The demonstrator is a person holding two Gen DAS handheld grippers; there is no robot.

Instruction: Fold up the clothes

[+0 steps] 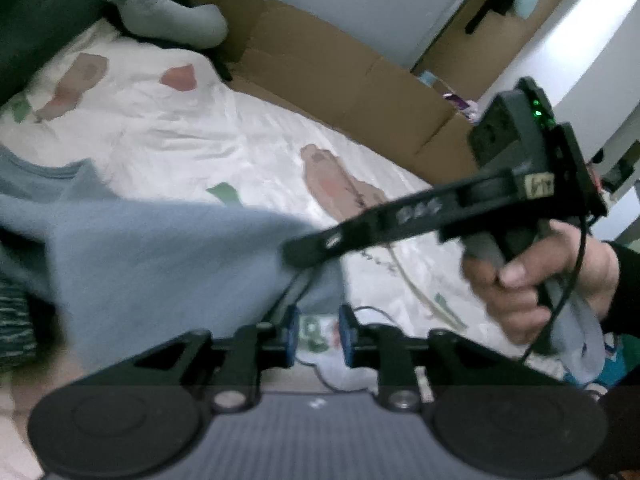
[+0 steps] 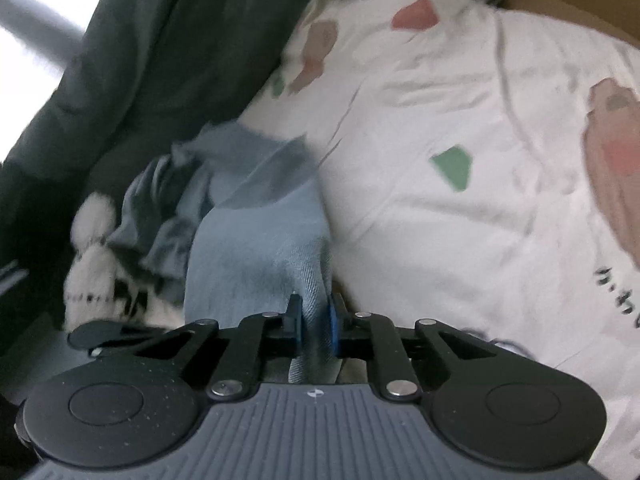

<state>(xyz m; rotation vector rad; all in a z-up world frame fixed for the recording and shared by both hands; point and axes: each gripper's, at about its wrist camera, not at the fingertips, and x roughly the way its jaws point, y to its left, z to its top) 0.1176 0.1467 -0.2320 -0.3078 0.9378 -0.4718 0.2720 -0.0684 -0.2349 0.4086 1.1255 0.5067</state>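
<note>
A light blue garment [image 1: 152, 256] lies bunched on the left side of the white printed bed sheet [image 1: 208, 140]. At the bottom of the left wrist view my left gripper [image 1: 320, 334] stands open; its blue pads are a little apart, with only sheet showing between them and the garment's edge just to their left. A hand holds my right gripper [image 1: 294, 248], which reaches in from the right and pinches a corner of the garment. In the right wrist view the right gripper [image 2: 315, 328] is shut on a fold of the blue garment [image 2: 256, 232], which trails away up and to the left.
A flattened cardboard box [image 1: 352, 76] runs along the bed's far edge. A dark green blanket [image 2: 160, 48] covers the left side, with a grey stuffed shape [image 1: 168, 12] at the head. A black-and-white fuzzy item [image 2: 96, 264] lies beside the garment. A thin cable [image 1: 372, 312] crosses the sheet.
</note>
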